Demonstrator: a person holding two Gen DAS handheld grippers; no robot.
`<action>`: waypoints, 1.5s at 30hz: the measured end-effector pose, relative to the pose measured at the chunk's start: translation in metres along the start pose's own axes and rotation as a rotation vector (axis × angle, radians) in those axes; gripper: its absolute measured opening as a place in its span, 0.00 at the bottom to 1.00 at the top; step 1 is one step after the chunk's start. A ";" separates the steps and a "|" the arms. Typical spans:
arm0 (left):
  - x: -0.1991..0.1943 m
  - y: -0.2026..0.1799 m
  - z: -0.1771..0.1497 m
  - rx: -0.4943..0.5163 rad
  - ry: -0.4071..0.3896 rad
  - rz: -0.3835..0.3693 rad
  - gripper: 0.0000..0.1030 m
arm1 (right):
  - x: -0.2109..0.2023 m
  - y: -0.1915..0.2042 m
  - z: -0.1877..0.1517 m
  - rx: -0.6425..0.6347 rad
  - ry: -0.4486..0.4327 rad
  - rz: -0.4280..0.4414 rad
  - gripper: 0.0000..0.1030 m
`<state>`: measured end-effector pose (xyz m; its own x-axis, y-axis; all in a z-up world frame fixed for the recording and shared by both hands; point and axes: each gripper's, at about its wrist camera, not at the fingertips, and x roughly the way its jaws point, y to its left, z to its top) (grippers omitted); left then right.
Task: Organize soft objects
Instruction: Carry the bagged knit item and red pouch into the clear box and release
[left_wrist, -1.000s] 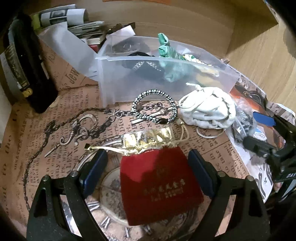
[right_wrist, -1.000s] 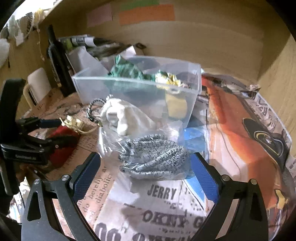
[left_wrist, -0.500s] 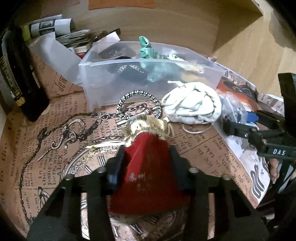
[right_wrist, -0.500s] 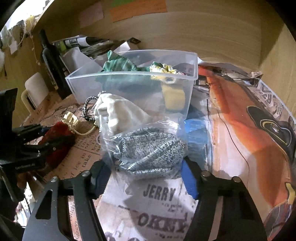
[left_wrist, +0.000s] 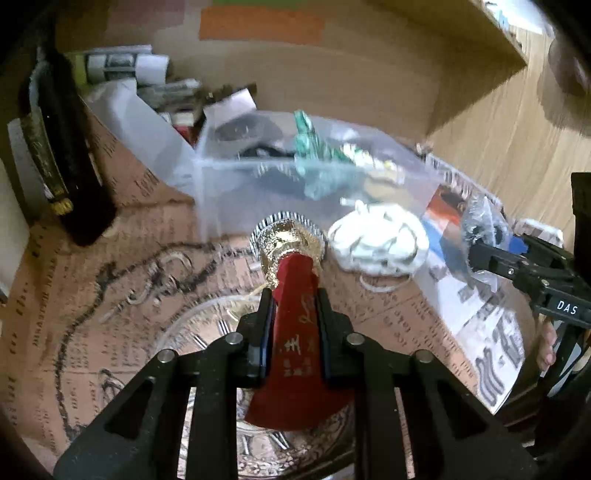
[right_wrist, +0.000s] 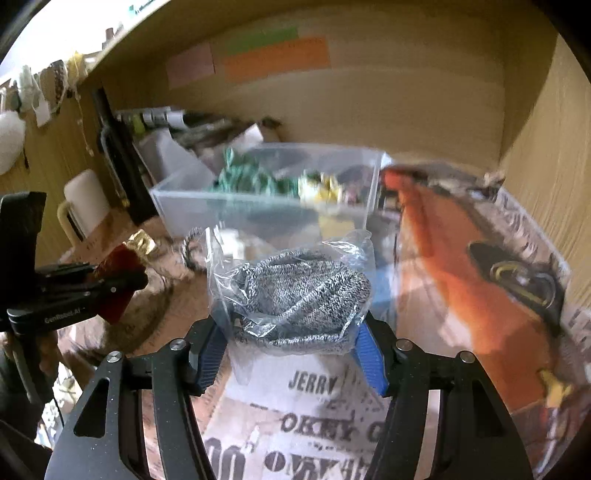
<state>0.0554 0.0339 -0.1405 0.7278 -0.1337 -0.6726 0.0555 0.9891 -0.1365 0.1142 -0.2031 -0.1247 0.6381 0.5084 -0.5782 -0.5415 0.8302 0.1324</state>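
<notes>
Above the tabletop (left_wrist: 110, 295), both grippers' fingers are clenched on soft stuff, probably headed for the clear plastic bin (right_wrist: 266, 206): left gripper (left_wrist: 293, 321) on a red velvet pouch (left_wrist: 295, 332), right gripper (right_wrist: 291, 347) on a bagged grey knit (right_wrist: 299, 295).

Clear bin (left_wrist: 229, 192) smeared by motion blur, its contents indistinct, gold print on red pouch (left_wrist: 295, 332) unreadable, bracelet (left_wrist: 286, 218) before the bin mostly hidden behind pouch's gold top
</notes>
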 end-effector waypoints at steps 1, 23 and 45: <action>-0.004 0.001 0.004 -0.005 -0.015 -0.002 0.20 | -0.002 0.001 0.004 -0.004 -0.013 -0.001 0.57; -0.017 0.001 0.108 -0.011 -0.225 0.041 0.20 | 0.011 0.022 0.086 -0.076 -0.191 0.033 0.58; 0.084 0.013 0.137 -0.027 -0.030 0.060 0.20 | 0.105 -0.004 0.097 -0.027 0.043 0.015 0.59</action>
<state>0.2113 0.0441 -0.0988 0.7493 -0.0722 -0.6583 -0.0070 0.9931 -0.1169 0.2364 -0.1305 -0.1081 0.6060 0.5100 -0.6104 -0.5657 0.8158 0.1201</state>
